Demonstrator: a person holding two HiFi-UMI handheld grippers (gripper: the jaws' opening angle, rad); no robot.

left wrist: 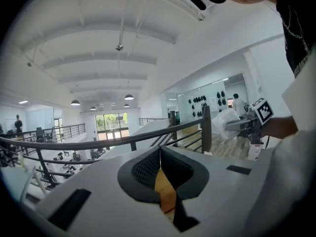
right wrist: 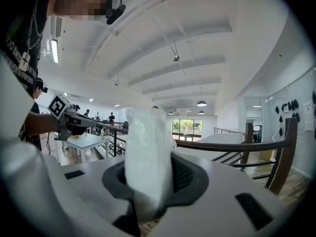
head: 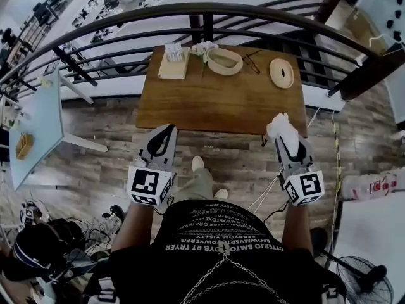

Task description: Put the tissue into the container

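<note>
My right gripper [head: 280, 136] is shut on a white tissue [head: 277, 124], held upright just off the near right corner of the wooden table [head: 215, 106]. In the right gripper view the tissue [right wrist: 145, 152] stands up between the dark pads. The beige oval container [head: 224, 61] sits at the table's far middle, well ahead of both grippers. Beside it on the left is the tissue box [head: 173, 61], and a round lid [head: 281, 73] lies on its right. My left gripper [head: 168, 130] hangs shut and empty off the table's near left edge, its pads [left wrist: 148, 169] meeting.
A pair of glasses [head: 251, 61] lies between the container and the lid. A dark curved railing [head: 202, 8] runs behind the table. A pale blue side table [head: 38, 119] stands to the left, a fan [head: 364, 280] at the lower right. Cables trail on the floor.
</note>
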